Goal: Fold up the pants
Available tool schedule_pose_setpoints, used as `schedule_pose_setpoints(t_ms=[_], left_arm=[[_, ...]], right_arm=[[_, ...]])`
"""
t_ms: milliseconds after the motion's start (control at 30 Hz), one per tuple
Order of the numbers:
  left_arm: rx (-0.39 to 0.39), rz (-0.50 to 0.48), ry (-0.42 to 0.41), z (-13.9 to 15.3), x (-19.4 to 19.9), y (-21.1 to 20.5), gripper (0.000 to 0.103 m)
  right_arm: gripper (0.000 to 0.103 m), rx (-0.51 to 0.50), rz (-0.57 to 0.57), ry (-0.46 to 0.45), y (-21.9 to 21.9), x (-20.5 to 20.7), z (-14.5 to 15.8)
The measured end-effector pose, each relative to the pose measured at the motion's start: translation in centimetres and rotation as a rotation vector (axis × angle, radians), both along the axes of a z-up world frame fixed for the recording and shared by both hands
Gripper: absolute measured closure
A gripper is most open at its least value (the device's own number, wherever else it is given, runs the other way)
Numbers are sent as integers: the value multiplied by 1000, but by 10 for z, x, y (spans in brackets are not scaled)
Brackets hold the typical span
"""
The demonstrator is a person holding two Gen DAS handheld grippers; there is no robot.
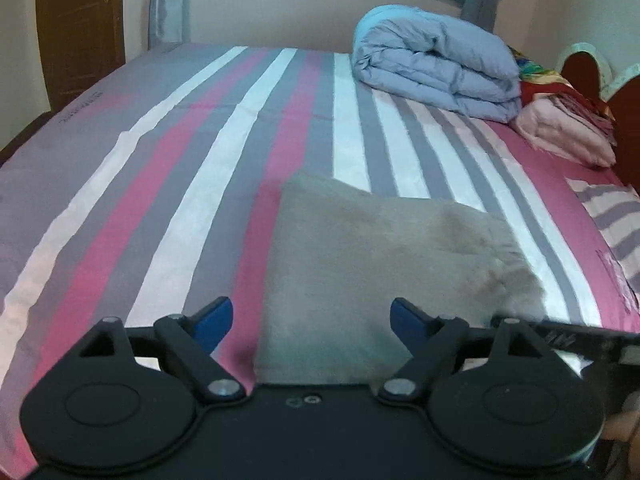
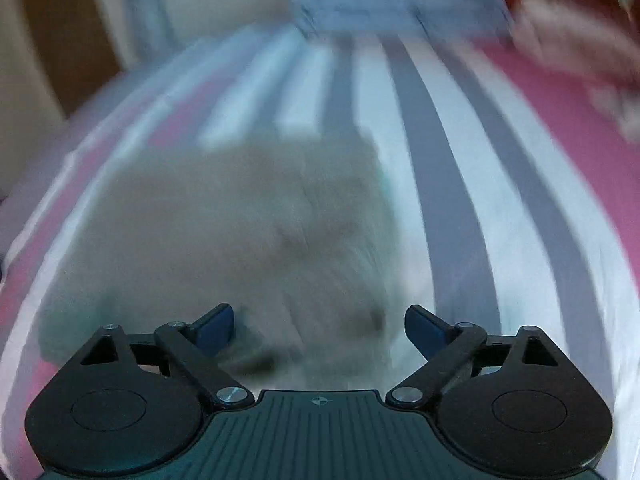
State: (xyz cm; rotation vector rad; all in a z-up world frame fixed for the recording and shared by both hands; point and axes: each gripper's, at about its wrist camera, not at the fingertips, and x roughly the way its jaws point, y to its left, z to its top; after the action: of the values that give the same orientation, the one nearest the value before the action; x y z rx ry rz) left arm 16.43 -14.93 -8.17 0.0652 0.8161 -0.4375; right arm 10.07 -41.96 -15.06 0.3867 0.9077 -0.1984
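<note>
The beige pants [image 1: 380, 264] lie folded into a compact block on the striped bedsheet [image 1: 200, 152]. My left gripper [image 1: 312, 318] is open and empty, its blue fingertips [image 1: 216, 316] spread just above the block's near edge. In the right wrist view, which is motion-blurred, the pants [image 2: 240, 232] lie ahead and to the left. My right gripper [image 2: 320, 326] is open and empty above their near right corner. Part of the right gripper shows at the left wrist view's right edge [image 1: 580, 338].
A folded light-blue duvet [image 1: 436, 64] and a pink folded blanket [image 1: 564, 132] sit at the bed's far right by the wooden headboard [image 1: 624, 120]. A striped pillow [image 1: 616, 216] lies right. A wooden door [image 1: 80, 28] stands far left.
</note>
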Motion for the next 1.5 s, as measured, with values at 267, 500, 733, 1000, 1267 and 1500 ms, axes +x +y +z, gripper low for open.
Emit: schedule_pose_setpoints(t_ms=[267, 500, 733, 1000, 1267, 1500], left_arm=[[40, -36, -144, 40, -71, 4, 6], [72, -37, -197, 59, -115, 11, 6], [80, -50, -228, 67, -137, 19, 6], [14, -52, -199, 67, -143, 29, 6], [32, -37, -236, 62, -146, 31, 6], [26, -17, -220, 57, -143, 39, 6]], right_arm=[[0, -130, 1, -343, 43, -96, 113], [0, -177, -33, -375, 84, -138, 138], [0, -174, -40, -405, 98, -172, 171], [0, -199, -49, -427, 118, -201, 185], [0, -213, -74, -417, 121, -207, 185], [0, -207, -91, -411, 120, -206, 185]])
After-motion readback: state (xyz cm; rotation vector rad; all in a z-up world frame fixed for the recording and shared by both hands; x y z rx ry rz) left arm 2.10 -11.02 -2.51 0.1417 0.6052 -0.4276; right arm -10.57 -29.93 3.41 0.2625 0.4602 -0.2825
